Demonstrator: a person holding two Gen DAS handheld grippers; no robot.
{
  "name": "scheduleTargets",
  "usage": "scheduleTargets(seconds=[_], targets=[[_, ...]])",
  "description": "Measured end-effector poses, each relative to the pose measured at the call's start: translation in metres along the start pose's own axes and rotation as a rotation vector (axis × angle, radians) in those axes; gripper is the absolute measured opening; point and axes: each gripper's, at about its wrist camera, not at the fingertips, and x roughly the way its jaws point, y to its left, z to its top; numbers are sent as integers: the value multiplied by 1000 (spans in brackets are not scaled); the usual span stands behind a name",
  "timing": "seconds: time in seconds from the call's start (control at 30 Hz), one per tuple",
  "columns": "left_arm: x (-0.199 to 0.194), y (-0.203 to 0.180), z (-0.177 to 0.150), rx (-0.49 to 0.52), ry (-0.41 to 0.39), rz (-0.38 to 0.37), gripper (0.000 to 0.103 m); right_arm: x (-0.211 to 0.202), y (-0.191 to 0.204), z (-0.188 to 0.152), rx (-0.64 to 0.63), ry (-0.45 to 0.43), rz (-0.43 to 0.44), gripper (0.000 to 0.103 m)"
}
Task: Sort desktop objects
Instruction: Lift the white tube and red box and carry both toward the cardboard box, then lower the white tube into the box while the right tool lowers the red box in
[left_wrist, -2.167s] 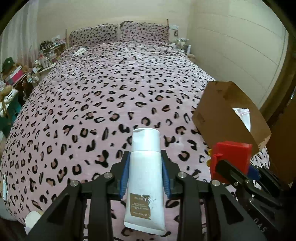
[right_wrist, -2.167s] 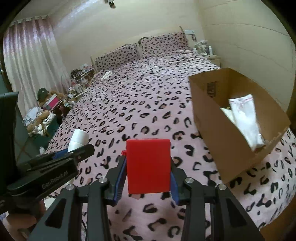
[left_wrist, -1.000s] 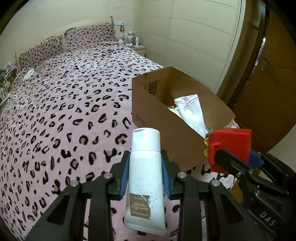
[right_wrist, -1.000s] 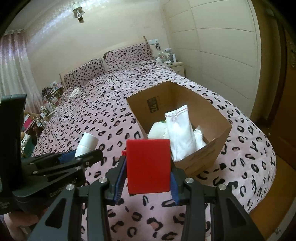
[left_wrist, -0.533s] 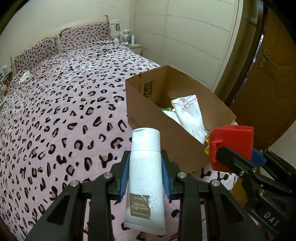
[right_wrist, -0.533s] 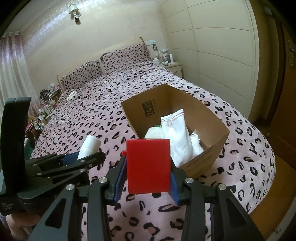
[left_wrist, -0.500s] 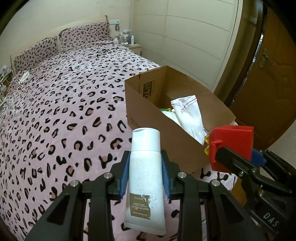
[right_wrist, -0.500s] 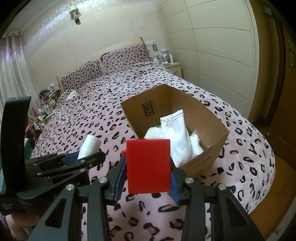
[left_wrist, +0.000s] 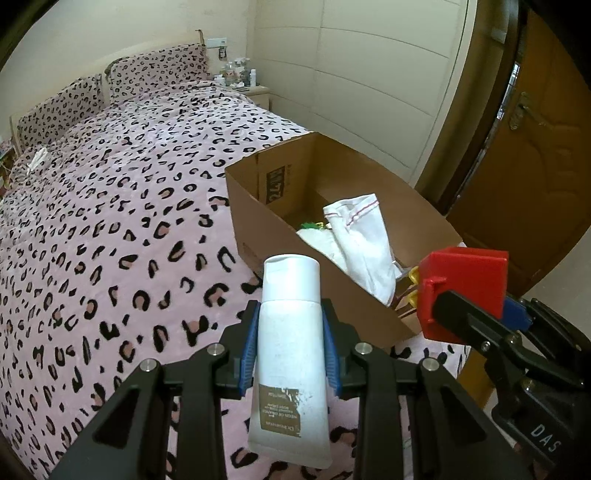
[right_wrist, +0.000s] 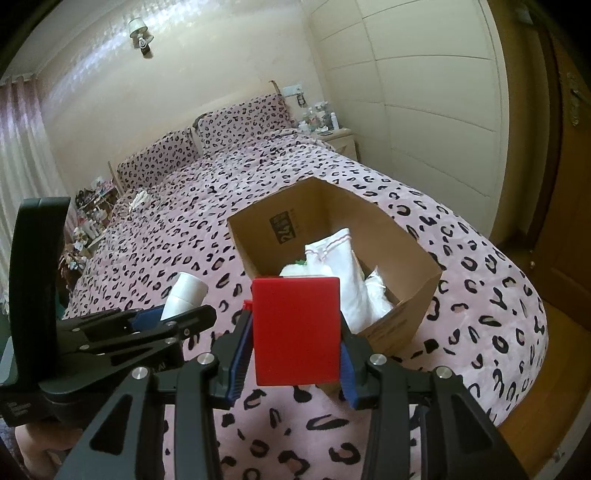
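Currently the left gripper (left_wrist: 290, 343) has its jaws clamped on a white tube (left_wrist: 290, 373); the right gripper (right_wrist: 295, 354) grips a red block (right_wrist: 296, 330). Both hang over the bed (left_wrist: 110, 221), short of the cardboard box (right_wrist: 399, 325). Risk: early release lands either on the bedspread. White cloth (right_wrist: 340, 273) crowds the box.

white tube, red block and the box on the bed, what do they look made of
White tube: soft matte plastic, probably; flat crimped end, scuffed brown label.
Red block: hard plastic, it seems; flat even faces, sharp moulded edges, slight sheen.
Box: brown corrugated cardboard, dull, with printed black marks and raw cut rims.
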Motion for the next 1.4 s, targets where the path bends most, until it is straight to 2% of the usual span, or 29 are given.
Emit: scheduleTargets(seconds=[0.53, 0.77, 1.13, 1.4], targets=[[5, -12, 28, 15, -7, -21, 32, 4, -14, 18, 13, -26, -2, 41], [13, -17, 43, 18, -1, -52, 32, 10, -19, 25, 14, -31, -2, 41], [32, -21, 89, 8, 5, -128, 32, 19, -30, 53, 9, -70, -25, 41], [58, -26, 126, 2, 24, -148, 32, 31, -33, 74, -4, -87, -30, 41]])
